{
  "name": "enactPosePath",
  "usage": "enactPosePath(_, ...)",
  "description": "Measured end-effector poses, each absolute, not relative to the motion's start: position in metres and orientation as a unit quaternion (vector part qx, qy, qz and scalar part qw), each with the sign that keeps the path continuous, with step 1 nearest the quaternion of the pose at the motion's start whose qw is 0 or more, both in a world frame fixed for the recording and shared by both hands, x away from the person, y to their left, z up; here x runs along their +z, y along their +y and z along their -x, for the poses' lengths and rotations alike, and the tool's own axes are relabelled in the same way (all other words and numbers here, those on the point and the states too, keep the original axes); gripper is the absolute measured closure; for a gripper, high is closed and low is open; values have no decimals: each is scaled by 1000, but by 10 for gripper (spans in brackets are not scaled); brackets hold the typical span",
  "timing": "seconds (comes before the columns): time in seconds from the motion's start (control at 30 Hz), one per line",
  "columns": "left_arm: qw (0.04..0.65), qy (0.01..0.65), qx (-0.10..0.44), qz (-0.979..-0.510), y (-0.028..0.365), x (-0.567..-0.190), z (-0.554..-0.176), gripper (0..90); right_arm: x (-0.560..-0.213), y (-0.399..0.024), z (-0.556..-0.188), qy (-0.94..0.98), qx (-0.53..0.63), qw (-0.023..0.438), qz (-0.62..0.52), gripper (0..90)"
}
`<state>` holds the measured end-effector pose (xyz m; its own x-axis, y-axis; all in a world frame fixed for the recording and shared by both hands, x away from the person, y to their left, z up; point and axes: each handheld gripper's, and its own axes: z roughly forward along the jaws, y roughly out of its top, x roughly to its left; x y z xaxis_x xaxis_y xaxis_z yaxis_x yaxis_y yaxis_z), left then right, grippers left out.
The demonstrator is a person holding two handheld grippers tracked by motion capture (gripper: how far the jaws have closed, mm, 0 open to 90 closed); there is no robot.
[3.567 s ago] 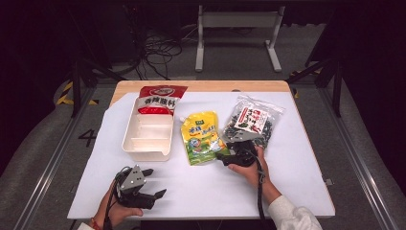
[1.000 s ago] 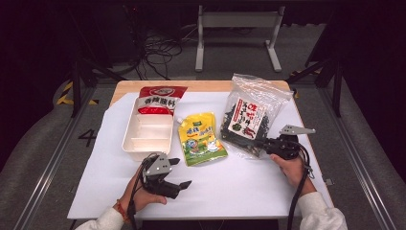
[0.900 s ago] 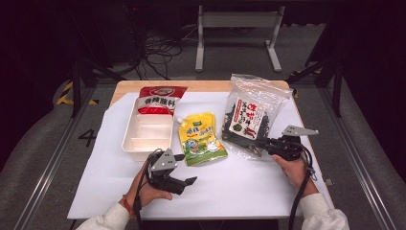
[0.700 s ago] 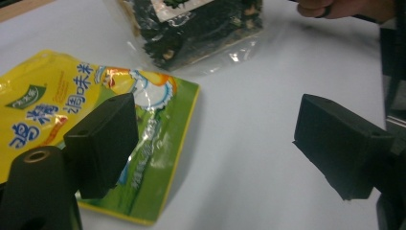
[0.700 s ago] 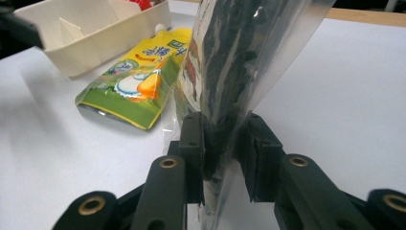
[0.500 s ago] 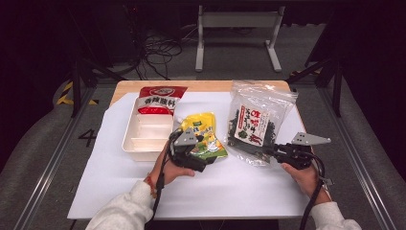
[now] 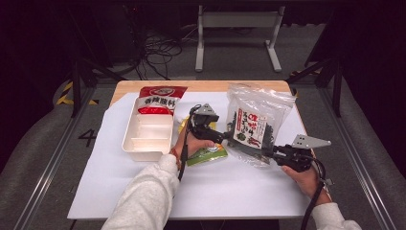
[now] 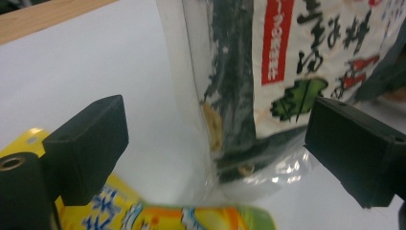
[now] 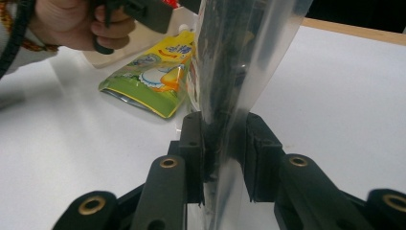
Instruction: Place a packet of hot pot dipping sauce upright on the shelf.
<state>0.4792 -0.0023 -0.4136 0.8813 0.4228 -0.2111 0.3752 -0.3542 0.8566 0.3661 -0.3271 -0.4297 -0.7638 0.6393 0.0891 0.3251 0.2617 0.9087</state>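
White sheeting covered the table (image 7: 143, 191), with dark floor and cables behind it at the top of the high view. I had the right gripper (image 9: 224, 143) clamped on the lower edge of the clear seaweed bag (image 7: 256, 124), its fingers pressed onto the film from both sides, the bag standing up right of centre in the high view. My left gripper (image 7: 221, 137) sat mid-frame with its fingers wide apart, having just been opening, and nothing was between them; in the left gripper view the bag's lower corner (image 8: 239, 120) lay ahead, between the two black fingers but untouched. The yellow pouch (image 7: 207, 154) lay just under that hand, beside the white divided tray (image 7: 148, 136).

As I judged it, the slick film could slide out of the right fingers if I tugged sideways. My left fingers might also catch the pouch instead of the bag, or crush the brittle contents by pinching too deep.
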Motion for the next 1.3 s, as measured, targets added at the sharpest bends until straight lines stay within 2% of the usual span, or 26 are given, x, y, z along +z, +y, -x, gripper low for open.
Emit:
enactPosePath(0.17,517,217,-2,-828,-14,-417,-486,86,-430,-326,-363,786,522,152,-293,721)
enactPosePath(0.23,515,202,-8,-833,-19,-417,-483,123,-430,-325,-362,789,521,155,-287,720)
enactPosePath(0.37,518,161,-16,-840,-25,-413,-476,251,-429,-326,-362,788,521,160,-288,721)
enactPosePath(0.53,531,149,-2,-834,-19,-403,-466,486,-427,-331,-361,774,522,176,-313,713)
enactPosePath(0.73,537,131,17,-833,-9,-392,-453,654,-419,-334,-361,751,542,179,-331,685)
enactPosePath(0.87,541,123,28,-832,-6,-386,-444,693,-415,-335,-360,742,542,185,-348,645)
enactPosePath(1.07,540,120,46,-832,0,-384,-428,706,-411,-333,-357,741,543,182,-350,643)
enactPosePath(1.3,560,141,52,-815,12,-384,-422,635,-407,-318,-355,751,544,179,-329,662)
